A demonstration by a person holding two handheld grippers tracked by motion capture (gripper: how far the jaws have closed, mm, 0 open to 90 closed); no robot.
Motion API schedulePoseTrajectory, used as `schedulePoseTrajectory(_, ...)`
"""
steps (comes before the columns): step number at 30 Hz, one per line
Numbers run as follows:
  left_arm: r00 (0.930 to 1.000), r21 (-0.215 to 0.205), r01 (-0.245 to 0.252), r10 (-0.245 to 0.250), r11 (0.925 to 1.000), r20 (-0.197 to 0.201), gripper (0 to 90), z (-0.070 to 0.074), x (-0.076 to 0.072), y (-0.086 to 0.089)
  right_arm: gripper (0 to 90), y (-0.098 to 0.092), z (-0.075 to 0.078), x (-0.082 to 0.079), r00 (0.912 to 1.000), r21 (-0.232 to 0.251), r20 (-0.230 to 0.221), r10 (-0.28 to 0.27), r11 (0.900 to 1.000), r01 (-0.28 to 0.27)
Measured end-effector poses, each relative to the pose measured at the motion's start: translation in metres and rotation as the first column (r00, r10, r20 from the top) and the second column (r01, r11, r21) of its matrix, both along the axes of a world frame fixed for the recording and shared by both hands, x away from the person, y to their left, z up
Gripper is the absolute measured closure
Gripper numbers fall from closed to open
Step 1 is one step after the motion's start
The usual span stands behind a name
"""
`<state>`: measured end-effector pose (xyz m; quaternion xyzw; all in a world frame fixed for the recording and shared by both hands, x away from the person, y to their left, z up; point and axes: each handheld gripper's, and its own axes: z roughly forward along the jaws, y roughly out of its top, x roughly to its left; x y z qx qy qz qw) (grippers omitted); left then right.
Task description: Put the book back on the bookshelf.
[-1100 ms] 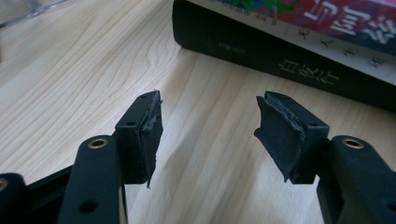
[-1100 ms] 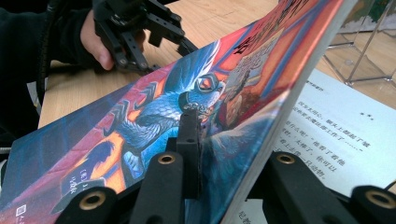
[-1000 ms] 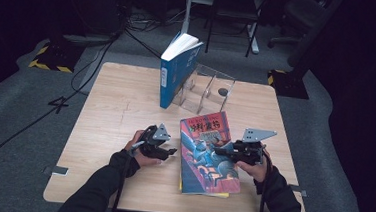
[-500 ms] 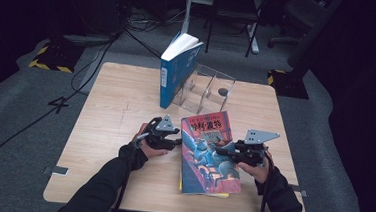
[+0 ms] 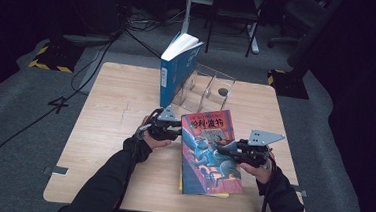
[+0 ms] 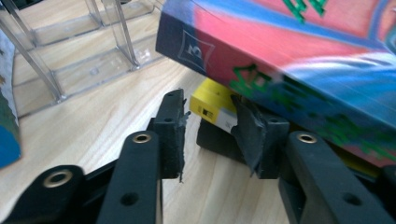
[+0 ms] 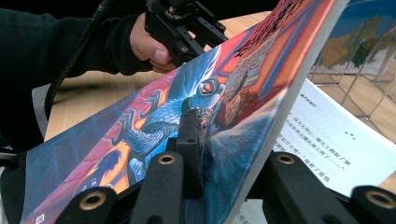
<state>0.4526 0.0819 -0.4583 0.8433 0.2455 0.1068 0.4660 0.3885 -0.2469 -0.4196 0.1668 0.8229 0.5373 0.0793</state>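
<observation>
Paperback with a glossy red-and-blue illustrated cover (image 5: 209, 150) sits tilted near the six o'clock edge of the pale wooden worktop (image 5: 111, 105), its spine side raised and a thinner yellow-edged book (image 6: 212, 105) lying flat beneath it. The right gripper (image 5: 230, 152), coming in from four o'clock, has its fingers clamped across the paperback's fore-edge: in the right gripper view one finger (image 7: 189, 140) presses on the cover and the other sits behind the pages. The left gripper (image 5: 176, 131), at nine o'clock of the book, has just been closing its fingers; the left gripper view shows them part open with a gap between them, aimed under the lifted spine, one finger (image 6: 252, 133) just beside the yellow corner, neither pressing anything.

By my reading, the lift of this book is begun but the placing is not: at twelve o'clock a clear acrylic divider rack (image 5: 209, 92) holds one blue hardback book (image 5: 176, 70) upright at its left end, and the remaining slots stand free. What is left is raising the paperback upright and carrying it into a slot.

Open worktop lies toward nine and eleven o'clock. The six o'clock edge is close to the book, and the rack's thin dividers are near its far corner.
</observation>
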Motion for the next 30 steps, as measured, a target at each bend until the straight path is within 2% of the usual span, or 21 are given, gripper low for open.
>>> schedulePoseTrajectory(3,0.9998,-0.034,0.017,-0.017,0.9993,0.008,68.6,0.006,0.003,0.001,75.0,-0.001,0.002,-0.001,0.9998,0.013,0.018,-0.01,1.0,0.009)
schedulePoseTrajectory(4,0.9995,-0.041,0.028,-0.028,0.9988,0.017,73.4,0.01,0.003,0.001,74.9,-0.001,0.004,-0.001,0.9995,0.021,0.028,-0.012,1.0,0.012)
schedulePoseTrajectory(6,0.9988,-0.049,0.044,-0.043,0.9979,0.022,75.8,0.013,0.004,0.0,74.8,-0.002,0.004,-0.001,0.9993,0.026,0.034,-0.013,1.0,0.012)
schedulePoseTrajectory(9,0.9973,-0.051,0.064,-0.062,0.9967,0.039,85.1,0.02,0.003,-0.001,73.4,-0.004,0.006,0.0,0.9995,0.048,0.032,0.001,0.999,-0.002)
schedulePoseTrajectory(11,0.9957,-0.056,0.08,-0.077,0.9952,0.051,88.5,0.023,0.003,-0.002,71.0,-0.006,0.008,0.001,0.9995,0.046,0.029,0.015,0.999,-0.016)
schedulePoseTrajectory(16,0.9937,-0.058,0.095,-0.091,0.9938,0.066,89.6,0.027,0.003,-0.004,67.9,-0.004,0.013,0.004,0.9991,0.02,0.022,0.037,0.999,-0.037)
schedulePoseTrajectory(18,0.9931,-0.058,0.09,-0.085,0.9943,0.081,89.7,0.029,0.003,-0.004,63.6,-0.003,0.017,0.008,0.9987,0.002,-0.007,0.05,0.999,-0.05)
schedulePoseTrajectory(19,0.9931,-0.058,0.09,-0.085,0.9943,0.081,89.7,0.029,0.003,-0.004,63.6,-0.003,0.017,0.008,0.9987,0.002,-0.007,0.05,0.999,-0.05)
schedulePoseTrajectory(23,0.9926,-0.069,0.081,-0.074,0.9943,0.097,89.9,0.032,0.0,-0.008,62.7,-0.003,0.022,0.019,0.9951,-0.012,-0.084,0.053,0.998,-0.054)
schedulePoseTrajectory(25,0.992,-0.071,0.085,-0.078,0.9939,0.099,89.9,0.034,0.0,-0.008,70.9,-0.003,0.025,0.022,0.996,-0.013,-0.077,0.046,0.999,-0.047)
schedulePoseTrajectory(30,0.9904,-0.059,0.078,-0.071,0.9952,0.118,89.9,0.042,-0.001,-0.006,74.9,-0.002,0.028,0.021,0.9985,-0.018,-0.045,0.029,0.999,-0.03)
